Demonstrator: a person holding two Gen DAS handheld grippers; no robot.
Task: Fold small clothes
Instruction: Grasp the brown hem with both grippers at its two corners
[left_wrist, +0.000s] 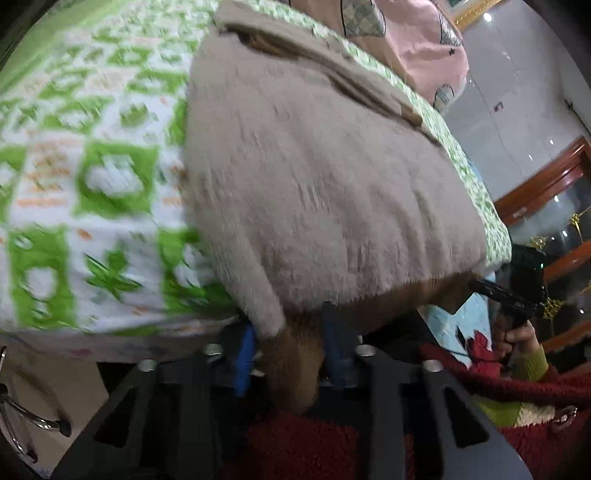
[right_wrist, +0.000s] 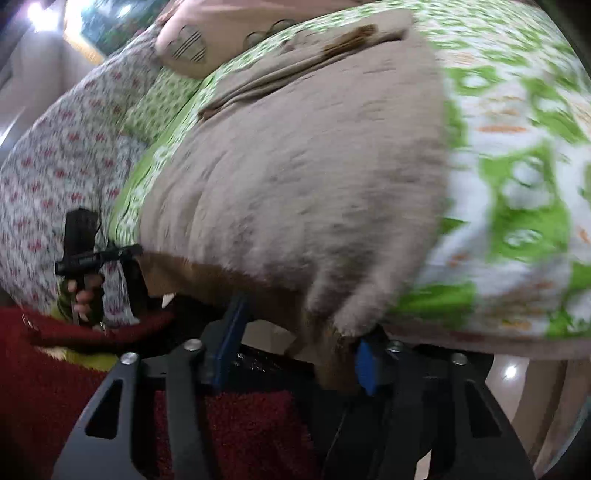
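A fluffy beige garment (left_wrist: 325, 184) with a tan lining lies spread on a green and white patterned bedsheet (left_wrist: 92, 177). My left gripper (left_wrist: 291, 350) is shut on its near hem, with tan cloth bunched between the blue pads (left_wrist: 243, 354). My right gripper (right_wrist: 295, 354) stands at the near hem in the right wrist view, where the garment (right_wrist: 303, 177) fills the middle; its blue pads (right_wrist: 229, 339) are wide apart, and a corner of cloth hangs beside the right pad. Each gripper shows in the other's view, the right one (left_wrist: 517, 291) and the left one (right_wrist: 92, 258).
Pink and beige pillows (left_wrist: 413, 33) lie at the head of the bed. A floral quilt (right_wrist: 55, 166) is bunched at the left in the right wrist view. The bed edge runs just in front of both grippers. My red sleeve (left_wrist: 517, 387) is below.
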